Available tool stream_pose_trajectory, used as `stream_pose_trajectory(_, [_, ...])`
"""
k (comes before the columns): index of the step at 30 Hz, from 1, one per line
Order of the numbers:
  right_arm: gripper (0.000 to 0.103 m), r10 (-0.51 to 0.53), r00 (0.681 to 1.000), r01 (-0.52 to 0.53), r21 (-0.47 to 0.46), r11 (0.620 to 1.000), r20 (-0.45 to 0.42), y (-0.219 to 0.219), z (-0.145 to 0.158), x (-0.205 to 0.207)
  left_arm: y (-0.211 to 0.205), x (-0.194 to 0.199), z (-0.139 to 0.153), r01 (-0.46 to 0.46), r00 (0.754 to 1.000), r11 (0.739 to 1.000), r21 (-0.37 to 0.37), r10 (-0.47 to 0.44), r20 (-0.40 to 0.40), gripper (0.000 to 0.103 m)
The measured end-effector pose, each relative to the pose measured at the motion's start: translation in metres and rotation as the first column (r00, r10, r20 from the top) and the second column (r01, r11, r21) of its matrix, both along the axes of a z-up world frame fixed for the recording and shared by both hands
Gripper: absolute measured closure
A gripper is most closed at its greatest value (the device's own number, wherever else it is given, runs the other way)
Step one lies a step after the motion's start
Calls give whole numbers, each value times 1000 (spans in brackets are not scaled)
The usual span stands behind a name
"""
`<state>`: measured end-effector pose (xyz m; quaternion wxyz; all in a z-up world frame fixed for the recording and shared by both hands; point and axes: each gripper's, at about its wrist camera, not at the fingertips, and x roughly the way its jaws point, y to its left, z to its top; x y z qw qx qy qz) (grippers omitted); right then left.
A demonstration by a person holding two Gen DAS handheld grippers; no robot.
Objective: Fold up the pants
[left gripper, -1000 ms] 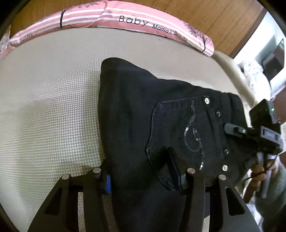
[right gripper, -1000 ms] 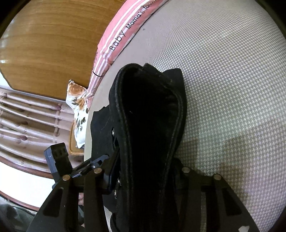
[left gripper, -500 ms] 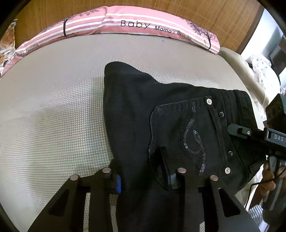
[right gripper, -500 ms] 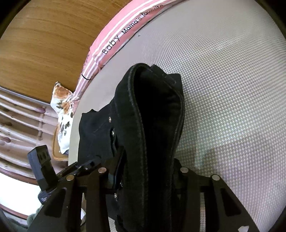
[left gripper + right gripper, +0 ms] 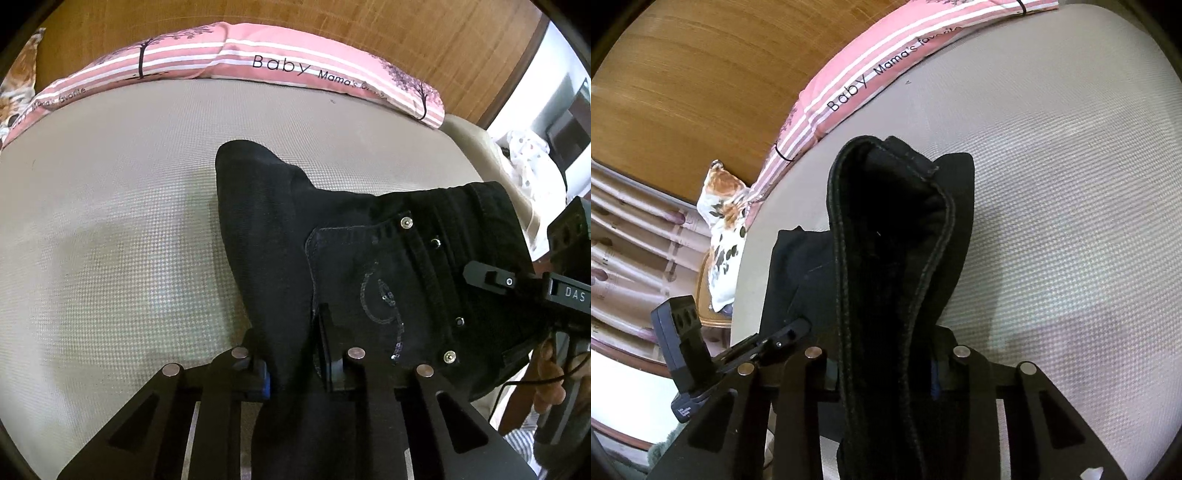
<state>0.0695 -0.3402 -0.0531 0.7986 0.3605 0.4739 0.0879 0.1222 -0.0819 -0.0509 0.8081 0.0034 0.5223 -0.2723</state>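
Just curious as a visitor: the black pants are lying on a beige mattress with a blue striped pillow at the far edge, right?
Not quite: the pillow is pink striped, not blue, as the left wrist view shows. The black pants do lie on the beige mattress, with that pillow at its far edge.

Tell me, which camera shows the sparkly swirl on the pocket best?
The left wrist view. There the sparkly swirl lies in plain sight on the pocket of the black pants, just past the gripper. The right wrist view shows only the pants' thick seamed edge, not the swirl.
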Motion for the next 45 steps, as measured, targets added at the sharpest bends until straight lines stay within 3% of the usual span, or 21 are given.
stream_pose_trajectory(11, [75, 59, 998, -60, 42, 997, 11, 34, 1, 29, 39, 14, 13, -70, 997, 997, -17, 70, 14, 84])
stream_pose_trajectory(26, [75, 100, 995, -102, 104, 989, 27, 69, -7, 127, 76, 100, 22, -162, 985, 987, 24, 160, 68, 84])
stream_pose_trajectory(33, [75, 87, 995, -91, 99, 991, 40, 69, -6, 155, 74, 139, 29, -173, 981, 984, 33, 169, 100, 84])
stream_pose_trajectory(37, [75, 91, 995, -92, 28, 995, 38, 69, -13, 164, 74, 149, 17, -180, 980, 983, 49, 175, 93, 84])
stream_pose_trajectory(39, [72, 85, 996, -85, 0, 996, 26, 66, -21, 164, 78, 152, 4, -187, 980, 980, 61, 182, 74, 77])
stream_pose_trajectory(40, [64, 78, 997, -77, -14, 997, 16, 65, -24, 163, 80, 153, 0, -189, 980, 980, 63, 185, 70, 74])
stream_pose_trajectory(41, [54, 66, 998, -66, -48, 997, -1, 64, -28, 162, 83, 153, -5, -199, 978, 978, 66, 195, 68, 63])
stream_pose_trajectory(45, [51, 80, 997, -77, -119, 990, 16, 69, -26, 155, 87, 147, -15, -222, 973, 972, 79, 215, 80, 48])
